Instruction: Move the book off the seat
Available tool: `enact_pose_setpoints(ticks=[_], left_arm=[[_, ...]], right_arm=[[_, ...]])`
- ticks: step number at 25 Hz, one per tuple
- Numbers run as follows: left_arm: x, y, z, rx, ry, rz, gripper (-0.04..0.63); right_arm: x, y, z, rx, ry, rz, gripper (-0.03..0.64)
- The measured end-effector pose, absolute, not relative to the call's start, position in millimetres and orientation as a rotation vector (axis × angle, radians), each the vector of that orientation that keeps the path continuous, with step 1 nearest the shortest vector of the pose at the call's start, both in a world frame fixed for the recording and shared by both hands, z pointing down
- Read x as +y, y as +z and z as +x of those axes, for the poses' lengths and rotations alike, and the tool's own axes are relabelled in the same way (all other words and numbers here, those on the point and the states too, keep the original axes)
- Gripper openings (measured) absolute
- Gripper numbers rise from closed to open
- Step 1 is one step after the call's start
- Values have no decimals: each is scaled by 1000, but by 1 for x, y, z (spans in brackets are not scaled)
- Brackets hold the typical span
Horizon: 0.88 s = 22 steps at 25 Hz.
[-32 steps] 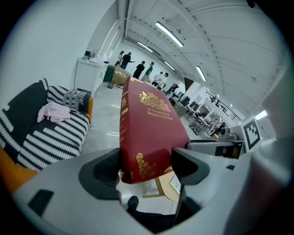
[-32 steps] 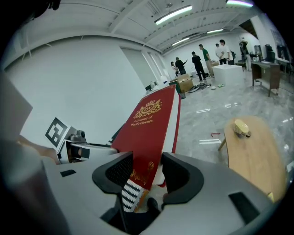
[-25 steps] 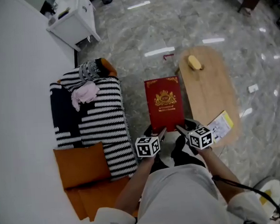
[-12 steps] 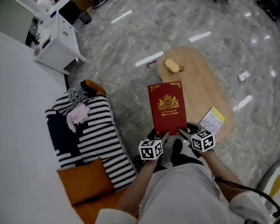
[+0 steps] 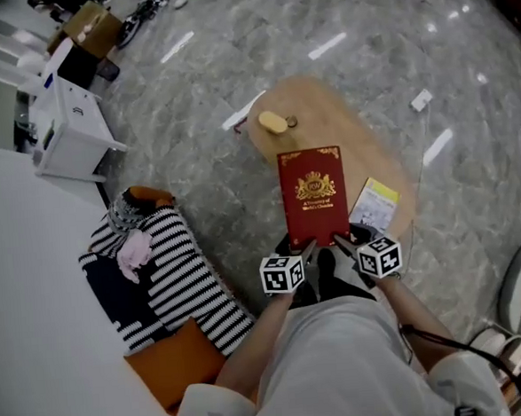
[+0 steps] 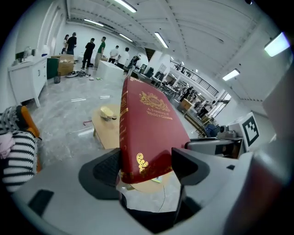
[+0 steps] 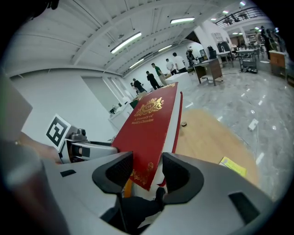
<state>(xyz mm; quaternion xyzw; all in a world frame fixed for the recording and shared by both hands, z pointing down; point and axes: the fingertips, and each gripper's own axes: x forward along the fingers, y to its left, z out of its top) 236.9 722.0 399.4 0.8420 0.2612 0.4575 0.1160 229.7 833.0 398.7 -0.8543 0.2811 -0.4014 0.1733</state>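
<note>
A grey marble floor fills most of the head view. The seat, draped in black-and-white stripes, lies at 8 o'clock from the person, with an orange cushion at its near end and a pink cloth at its far end. A white cabinet stands at 10 o'clock, beyond the seat. An oval wooden table sits at 12 o'clock, straight ahead of the person.

The red book, gilt crest on its cover, is well apart from the seat. It is held up over the table's near half, cover up, its far end raised. A yellow pamphlet lies on the table at 3 o'clock from the book, just beside it. A small yellow lump rests on the table's far end, at 11 o'clock from the book.

The left gripper is clamped on the book's near corner at the spine side. The right gripper is clamped on the other near corner, one jaw against the cover and one on the underside.
</note>
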Motion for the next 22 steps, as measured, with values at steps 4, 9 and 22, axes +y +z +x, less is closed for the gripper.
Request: enact_pose_setpoints(ticks=[4, 9, 22], left_arm=[[751, 402, 246, 921, 1375, 2468, 342], [768, 417, 251, 1100, 1425, 2424, 342], [846, 503, 259, 1506, 1583, 2285, 342]], right_arm=[[860, 403, 226, 659, -1114, -2420, 216], [874, 417, 218, 496, -1094, -2409, 216], [937, 504, 197, 144, -1068, -2323, 216]])
